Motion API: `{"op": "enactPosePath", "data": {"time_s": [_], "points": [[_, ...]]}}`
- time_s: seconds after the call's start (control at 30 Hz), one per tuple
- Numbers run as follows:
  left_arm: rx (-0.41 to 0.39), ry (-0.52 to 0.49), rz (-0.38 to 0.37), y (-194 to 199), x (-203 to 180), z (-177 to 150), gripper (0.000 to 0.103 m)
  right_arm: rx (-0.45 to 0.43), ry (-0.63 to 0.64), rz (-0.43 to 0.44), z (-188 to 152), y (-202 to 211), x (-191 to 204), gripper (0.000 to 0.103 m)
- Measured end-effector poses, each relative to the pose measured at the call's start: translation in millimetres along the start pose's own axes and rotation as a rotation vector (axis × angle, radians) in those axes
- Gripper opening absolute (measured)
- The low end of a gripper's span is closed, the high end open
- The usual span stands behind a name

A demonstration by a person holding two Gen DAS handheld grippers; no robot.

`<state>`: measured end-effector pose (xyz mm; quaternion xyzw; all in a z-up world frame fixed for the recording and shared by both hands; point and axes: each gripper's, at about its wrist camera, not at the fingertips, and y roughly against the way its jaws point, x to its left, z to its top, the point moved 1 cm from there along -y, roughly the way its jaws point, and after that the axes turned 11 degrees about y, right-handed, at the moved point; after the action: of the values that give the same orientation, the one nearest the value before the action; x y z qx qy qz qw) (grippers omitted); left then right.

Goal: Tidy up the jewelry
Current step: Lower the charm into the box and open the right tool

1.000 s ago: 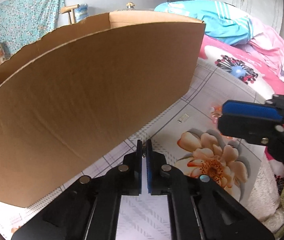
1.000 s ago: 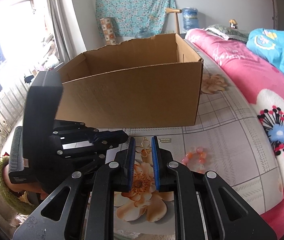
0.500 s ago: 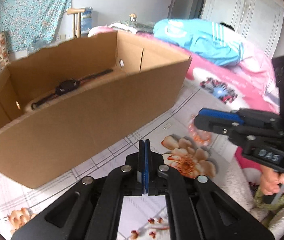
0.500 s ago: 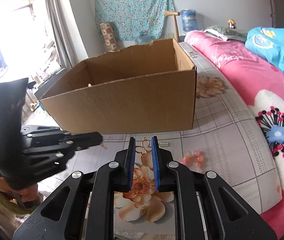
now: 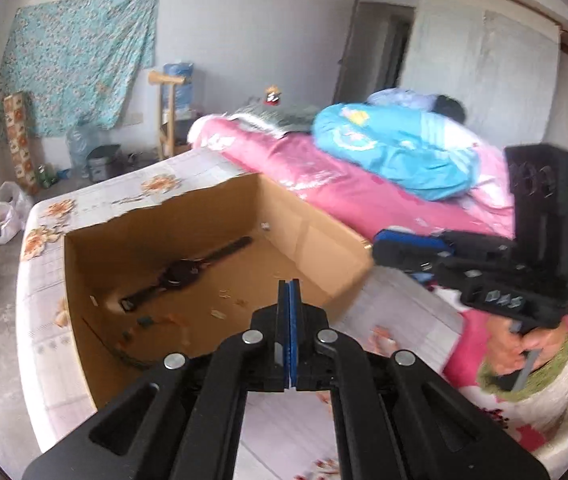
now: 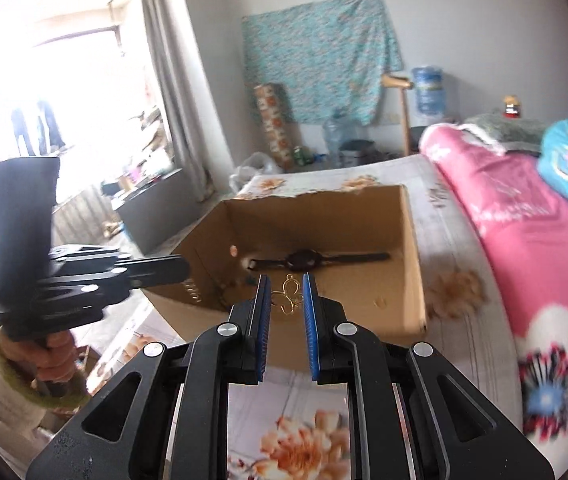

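Note:
An open cardboard box point(image 5: 324, 248) point(image 6: 412, 248) stands on the flowered bed cover. A black wristwatch point(image 5: 181, 274) point(image 6: 304, 260) lies on its floor. My right gripper point(image 6: 287, 298) is shut on a gold butterfly pendant point(image 6: 288, 300) and holds it above the box's near wall. My left gripper point(image 5: 288, 296) is shut with nothing between its pads, raised over the box's near side. The right gripper also shows in the left wrist view point(image 5: 404, 246) at the box's right corner.
A pink quilt point(image 5: 344, 184) and a blue jacket point(image 5: 396, 152) lie on the bed behind the box. Small scraps point(image 5: 219, 312) dot the box floor. A window and curtain point(image 6: 163, 100) are at the left. A patterned cloth point(image 6: 320, 60) hangs on the far wall.
Both grippers have risen from the bed cover to above the box, so its inside and the watch now show. The right gripper carried the gold pendant up with it.

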<state>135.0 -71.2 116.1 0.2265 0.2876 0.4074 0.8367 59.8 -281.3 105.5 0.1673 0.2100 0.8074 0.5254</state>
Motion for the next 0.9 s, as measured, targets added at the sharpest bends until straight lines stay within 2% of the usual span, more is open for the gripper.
{"op": "enactPosePath", "data": {"time_s": [0.1,0.27,0.4,0.5,0.57,0.77,0.83,0.9], "points": [[0.074,0.039,0.011,-24,19,23,0.000,0.075,0.007,0.036,17,-28,-13,0.014],[0.255,0.087,0.036,-86,51,55,0.000,0.230,-0.007,0.077,39,-86,-41,0.014],[0.385,0.131,0.039,-134,64,66,0.000,0.342,-0.032,0.091,40,-120,-60,0.014],[0.450,0.159,0.026,-163,68,70,0.000,0.418,-0.031,0.082,36,-144,-70,0.014],[0.478,0.181,0.010,-178,70,72,0.000,0.448,-0.023,0.075,33,-152,-72,0.014],[0.510,0.239,-0.033,-204,69,78,0.001,0.446,0.054,0.014,38,-156,-68,0.015],[0.516,0.250,-0.039,-208,67,78,0.012,0.439,0.056,0.013,39,-154,-69,0.015],[0.508,0.246,-0.038,-208,66,79,0.018,0.429,0.056,0.008,40,-153,-70,0.015]]}}
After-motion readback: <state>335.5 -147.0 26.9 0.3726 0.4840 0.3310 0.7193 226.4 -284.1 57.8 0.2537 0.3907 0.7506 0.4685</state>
